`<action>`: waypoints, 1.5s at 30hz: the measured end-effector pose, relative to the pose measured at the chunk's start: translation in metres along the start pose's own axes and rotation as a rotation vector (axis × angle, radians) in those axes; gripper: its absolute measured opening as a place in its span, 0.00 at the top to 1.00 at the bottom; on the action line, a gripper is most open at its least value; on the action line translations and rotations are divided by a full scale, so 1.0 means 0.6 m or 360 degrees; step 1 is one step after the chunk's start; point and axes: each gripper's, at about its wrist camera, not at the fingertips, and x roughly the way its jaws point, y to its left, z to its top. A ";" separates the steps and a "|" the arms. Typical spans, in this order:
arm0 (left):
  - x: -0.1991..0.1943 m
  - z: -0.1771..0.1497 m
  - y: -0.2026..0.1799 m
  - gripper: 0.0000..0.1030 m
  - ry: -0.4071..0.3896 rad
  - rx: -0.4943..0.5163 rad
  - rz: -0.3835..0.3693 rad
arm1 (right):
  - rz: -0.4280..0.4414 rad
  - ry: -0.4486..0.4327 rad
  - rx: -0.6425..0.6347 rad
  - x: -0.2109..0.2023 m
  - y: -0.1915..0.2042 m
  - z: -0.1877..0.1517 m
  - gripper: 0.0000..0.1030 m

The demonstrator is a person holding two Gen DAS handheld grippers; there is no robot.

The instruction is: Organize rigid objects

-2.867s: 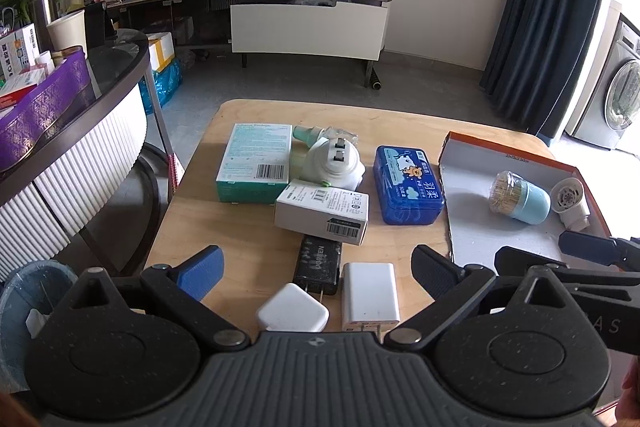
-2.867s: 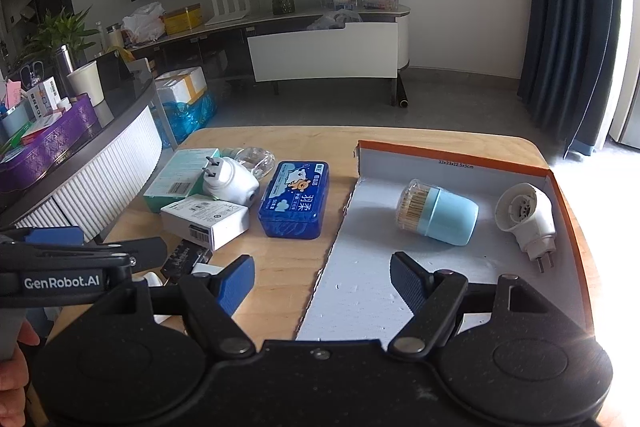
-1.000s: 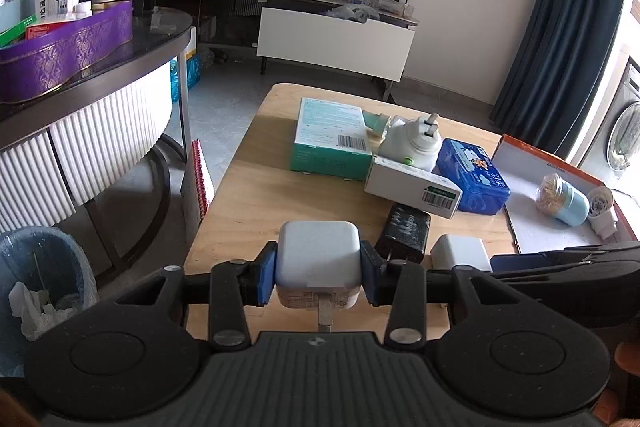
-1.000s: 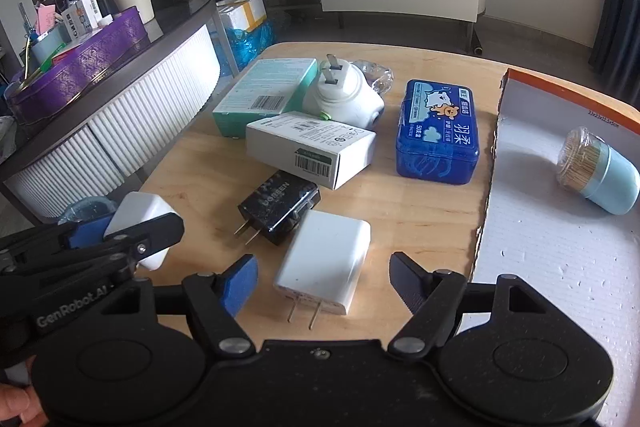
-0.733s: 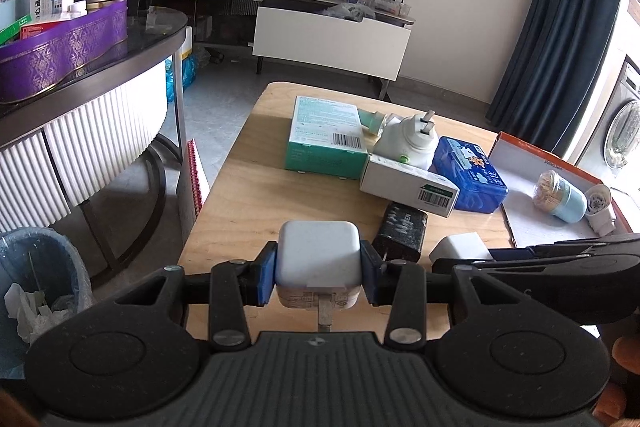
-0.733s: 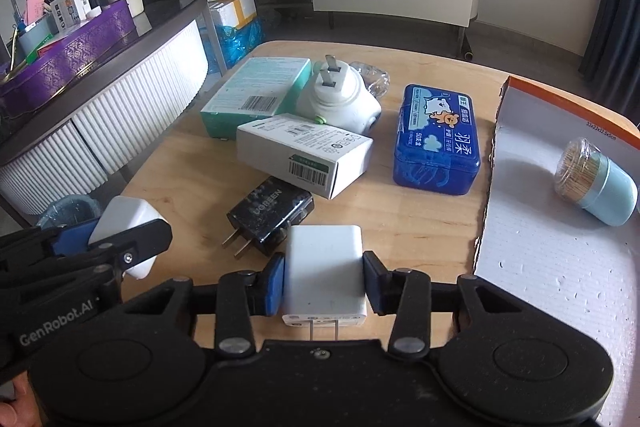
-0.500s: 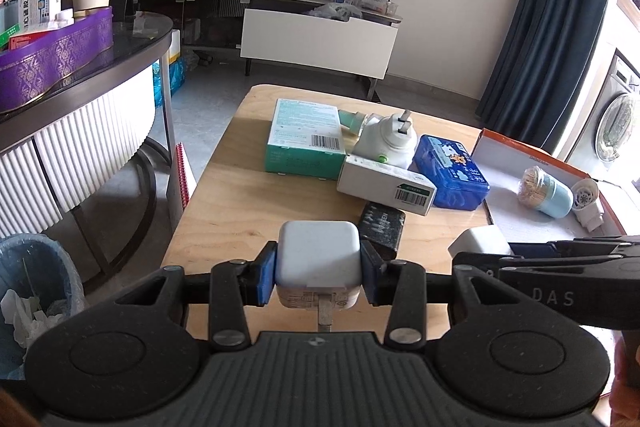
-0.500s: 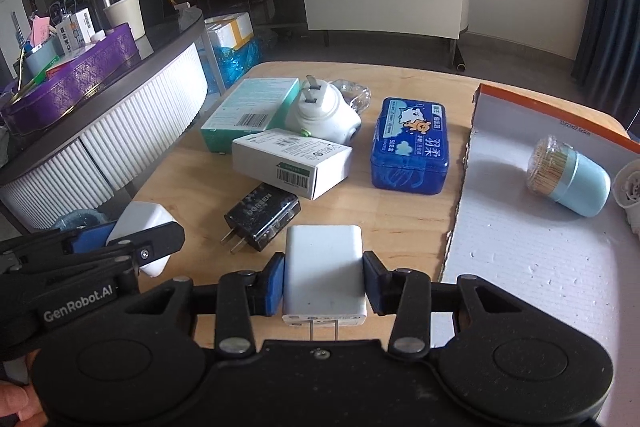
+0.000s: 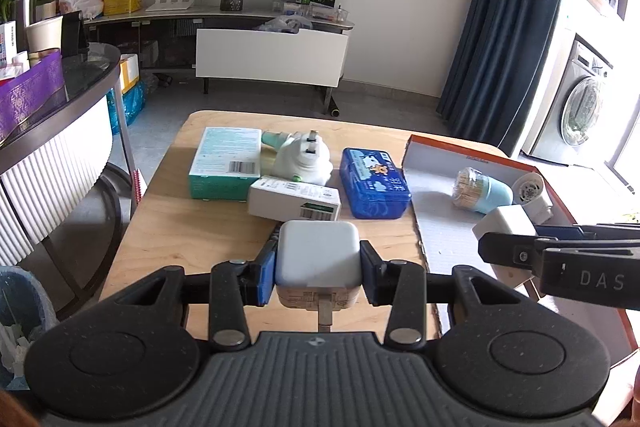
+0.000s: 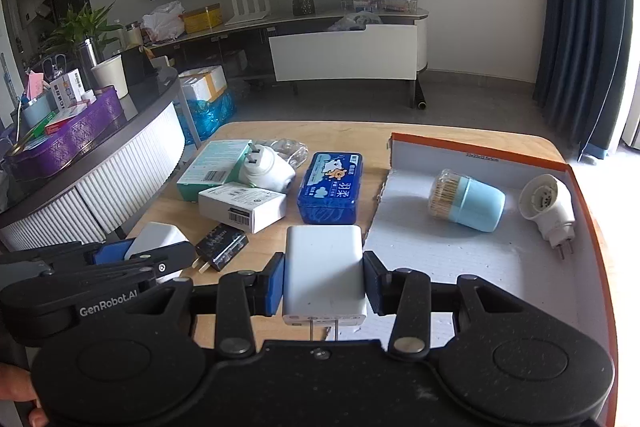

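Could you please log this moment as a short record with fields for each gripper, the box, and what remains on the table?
left gripper: shut on rounded white charger
right gripper: shut on flat white charger
orange-rimmed box: holds blue toothpick jar, lying on its side, and white plug-in device
wooden table: blue tin, white barcode box, teal box, black charger

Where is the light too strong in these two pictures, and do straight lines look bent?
Left wrist view: the window beside the washing machine is blown out white. Right wrist view: glare washes the orange box's right rim; the curtain bows from fisheye distortion.
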 end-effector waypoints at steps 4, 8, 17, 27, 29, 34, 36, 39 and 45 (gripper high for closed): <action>0.001 0.001 -0.027 0.59 0.0004 0.0050 -0.0033 | -0.0029 -0.0011 0.0018 -0.018 -0.017 -0.010 0.51; 0.001 0.003 -0.049 0.59 0.0008 0.0077 -0.0065 | -0.0052 -0.0020 0.0057 -0.032 -0.036 -0.018 0.51; 0.009 0.007 -0.082 0.59 0.0024 0.0123 -0.0115 | -0.0110 -0.0058 0.0126 -0.055 -0.070 -0.027 0.51; 0.019 0.021 -0.121 0.59 0.0009 0.0188 -0.0178 | -0.0177 -0.0105 0.0185 -0.074 -0.102 -0.029 0.51; 0.022 0.023 -0.127 0.59 0.0009 0.0194 -0.0190 | -0.0190 -0.0114 0.0199 -0.078 -0.109 -0.030 0.51; 0.027 0.027 -0.143 0.59 0.0010 0.0212 -0.0218 | -0.0226 -0.0130 0.0226 -0.088 -0.126 -0.032 0.51; 0.028 0.028 -0.150 0.59 0.0006 0.0226 -0.0228 | -0.0242 -0.0136 0.0235 -0.092 -0.133 -0.033 0.51; 0.030 0.030 -0.160 0.59 0.0004 0.0240 -0.0243 | -0.0266 -0.0143 0.0251 -0.098 -0.141 -0.035 0.51; 0.035 0.031 -0.173 0.59 0.0004 0.0259 -0.0262 | -0.0299 -0.0162 0.0281 -0.108 -0.157 -0.038 0.51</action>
